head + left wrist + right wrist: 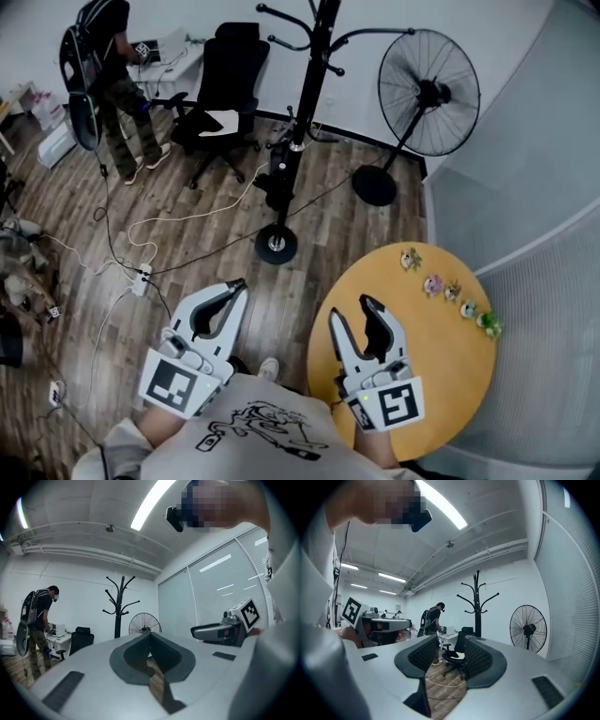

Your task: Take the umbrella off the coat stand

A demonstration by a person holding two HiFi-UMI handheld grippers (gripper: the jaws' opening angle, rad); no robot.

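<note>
Floorboards (211,246): coat stand (302,103) beyond right gripper (352,309)

- Black office chair (225,89), far, left of centre.
- Black pedestal fan (428,92), far right.
- Round wooden table (445,370), near right; small figurines (432,284) along its far right edge.
- Person (117,84) standing, far left.
</note>
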